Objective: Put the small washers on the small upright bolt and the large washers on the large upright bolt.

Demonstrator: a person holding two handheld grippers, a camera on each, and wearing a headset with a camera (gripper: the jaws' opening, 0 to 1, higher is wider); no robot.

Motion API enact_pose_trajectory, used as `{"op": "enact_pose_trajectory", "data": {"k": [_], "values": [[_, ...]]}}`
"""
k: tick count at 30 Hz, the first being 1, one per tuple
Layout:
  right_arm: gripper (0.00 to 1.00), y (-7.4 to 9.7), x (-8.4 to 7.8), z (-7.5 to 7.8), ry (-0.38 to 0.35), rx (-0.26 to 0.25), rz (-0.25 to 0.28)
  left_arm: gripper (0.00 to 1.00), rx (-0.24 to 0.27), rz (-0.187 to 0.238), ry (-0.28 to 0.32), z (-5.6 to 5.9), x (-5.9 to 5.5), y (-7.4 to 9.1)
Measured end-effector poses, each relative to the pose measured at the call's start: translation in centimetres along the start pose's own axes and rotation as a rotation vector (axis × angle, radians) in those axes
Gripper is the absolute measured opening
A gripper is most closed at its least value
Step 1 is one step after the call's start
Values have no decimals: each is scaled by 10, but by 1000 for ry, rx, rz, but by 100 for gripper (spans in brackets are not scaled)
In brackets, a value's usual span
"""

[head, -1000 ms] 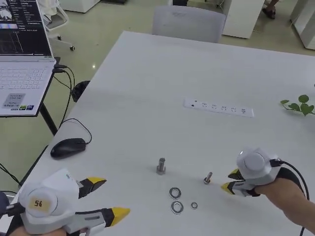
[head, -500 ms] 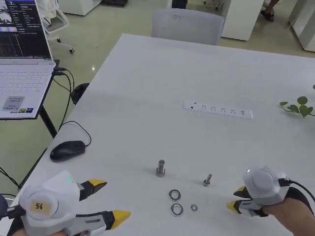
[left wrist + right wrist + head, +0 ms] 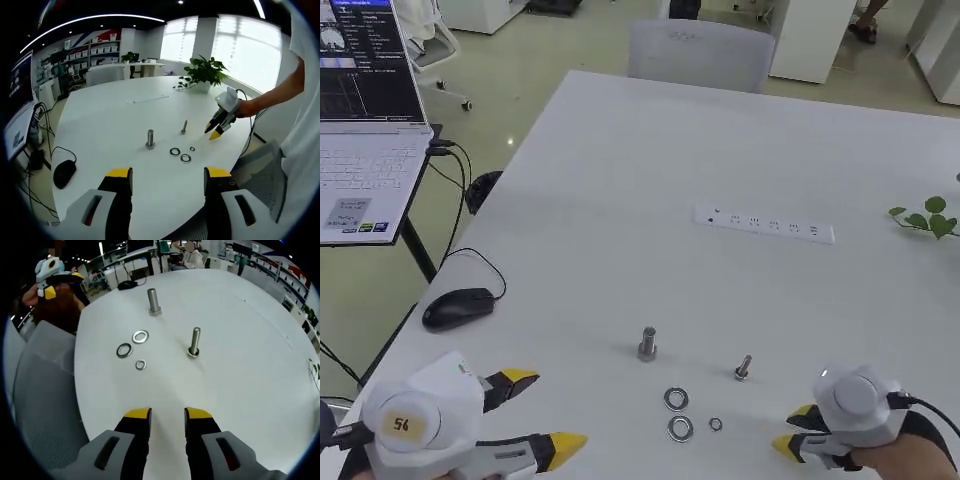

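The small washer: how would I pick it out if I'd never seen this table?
On the white table, near its front edge, a large bolt and a small bolt stand upright. In front of them lie three flat metal rings. The small washer is the rightmost in the head view and smaller than the two large washers beside it.

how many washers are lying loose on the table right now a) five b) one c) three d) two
c: a large washer, a second large washer and a small washer lie flat on the table, none on the large bolt or the small bolt.
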State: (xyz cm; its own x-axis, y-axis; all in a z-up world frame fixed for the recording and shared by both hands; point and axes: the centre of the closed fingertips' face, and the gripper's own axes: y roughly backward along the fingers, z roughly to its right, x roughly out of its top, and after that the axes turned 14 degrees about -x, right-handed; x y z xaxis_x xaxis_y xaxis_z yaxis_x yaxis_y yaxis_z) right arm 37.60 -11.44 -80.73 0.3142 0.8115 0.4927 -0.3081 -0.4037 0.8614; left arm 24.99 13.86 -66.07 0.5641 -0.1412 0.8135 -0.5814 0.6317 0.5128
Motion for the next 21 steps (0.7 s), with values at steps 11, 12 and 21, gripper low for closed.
{"op": "enact_pose_trajectory", "data": {"k": [11, 12, 21], "values": [[27, -7, 10, -26, 41, 37, 13, 57, 6, 3, 2, 0, 0, 1], [27, -8, 11, -27, 47, 39, 12, 57, 6, 3, 2, 0, 0, 1], [26, -20, 29, -37, 96, 48, 20, 57, 11, 4, 6, -1, -2, 3]]}}
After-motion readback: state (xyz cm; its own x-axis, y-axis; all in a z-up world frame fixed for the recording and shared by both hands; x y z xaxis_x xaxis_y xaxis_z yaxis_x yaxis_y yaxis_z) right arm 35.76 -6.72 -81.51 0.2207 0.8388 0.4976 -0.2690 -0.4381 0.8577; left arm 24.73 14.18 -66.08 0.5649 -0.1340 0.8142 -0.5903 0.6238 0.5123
